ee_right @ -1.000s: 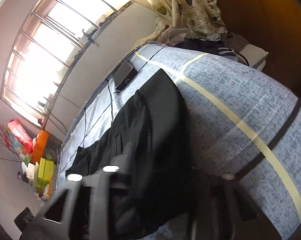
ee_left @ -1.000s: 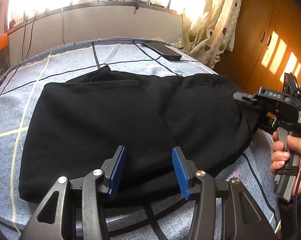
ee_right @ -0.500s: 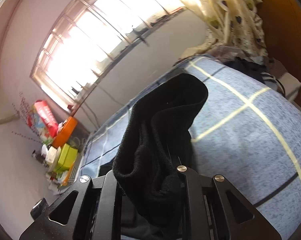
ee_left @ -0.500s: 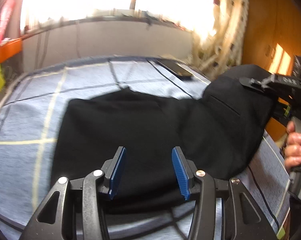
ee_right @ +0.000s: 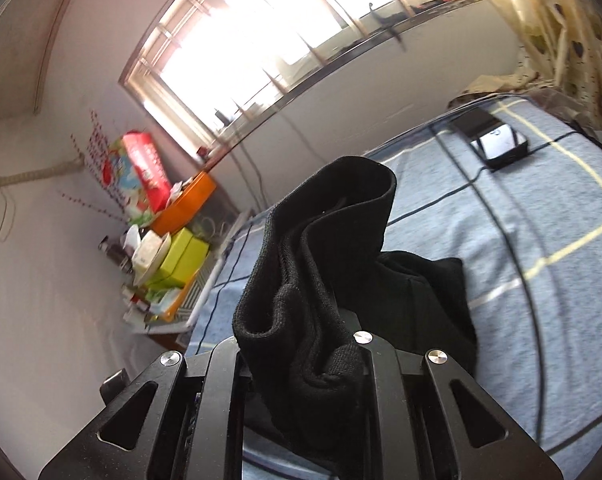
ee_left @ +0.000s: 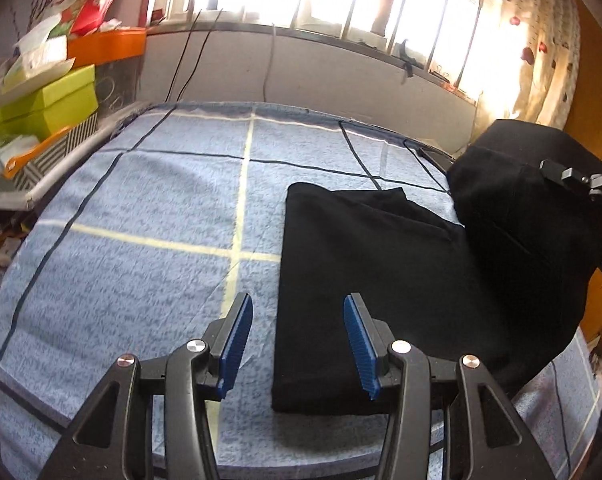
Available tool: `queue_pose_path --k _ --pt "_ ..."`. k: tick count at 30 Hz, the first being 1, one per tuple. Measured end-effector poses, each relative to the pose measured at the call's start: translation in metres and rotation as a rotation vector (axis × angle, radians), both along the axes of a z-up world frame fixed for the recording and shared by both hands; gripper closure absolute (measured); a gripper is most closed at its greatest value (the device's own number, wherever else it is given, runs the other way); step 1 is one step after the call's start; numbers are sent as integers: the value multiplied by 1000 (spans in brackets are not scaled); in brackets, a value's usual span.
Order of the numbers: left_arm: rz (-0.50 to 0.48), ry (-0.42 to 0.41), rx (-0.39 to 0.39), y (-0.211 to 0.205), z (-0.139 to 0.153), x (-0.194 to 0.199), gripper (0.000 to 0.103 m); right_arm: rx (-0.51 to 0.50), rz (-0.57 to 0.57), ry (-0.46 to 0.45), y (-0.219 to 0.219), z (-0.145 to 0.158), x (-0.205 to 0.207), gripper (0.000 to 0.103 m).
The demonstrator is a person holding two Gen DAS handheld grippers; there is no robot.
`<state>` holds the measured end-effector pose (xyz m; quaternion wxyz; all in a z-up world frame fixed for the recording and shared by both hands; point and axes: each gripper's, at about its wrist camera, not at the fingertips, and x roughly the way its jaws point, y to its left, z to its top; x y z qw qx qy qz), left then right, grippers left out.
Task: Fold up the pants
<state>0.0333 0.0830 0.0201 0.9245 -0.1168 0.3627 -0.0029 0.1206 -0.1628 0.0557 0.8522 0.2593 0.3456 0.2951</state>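
The pants [ee_left: 365, 280] are laid on the blue checked bed cover [ee_left: 141, 280], with 1 end raised off it at the right. That end is bunched and pinched between the jaws of the right gripper [ee_right: 301, 364], which have just been closing on the cloth. The left gripper [ee_left: 297, 344] is held spread above the near edge of the pants; nothing is gripped.
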Motion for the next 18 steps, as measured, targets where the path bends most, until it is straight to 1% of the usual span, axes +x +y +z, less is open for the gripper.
queue_pose_path --k 4,7,11,12,13,14,15,16,17,18 --pt "31 -19 -73 17 -2 -3 53 -53 49 3 29 -10 4 87" --pt "46 -19 -145 30 -6 -2 53 -107 87 16 53 -23 6 87" --pt "70 -17 -212 43 -10 -2 53 -202 158 21 86 -41 4 85" --pt "76 -19 -220 45 -11 -2 53 -230 176 21 94 -46 2 80" --pt "81 -23 -228 49 -12 -3 53 -247 187 23 98 -48 1 78" --pt "86 -28 -232 51 -12 -4 53 -268 205 23 104 -51 0 72" --pt "91 -33 -234 52 -11 -4 53 -269 222 19 108 -52 -3 67" --pt "97 -39 -236 54 -11 -5 53 -269 233 15 110 -52 -5 63" --pt "104 -45 -237 56 -10 -6 53 -268 245 7 112 -51 -8 57" --pt "110 -52 -238 57 -10 -7 53 -259 270 -11 114 -49 -12 54"
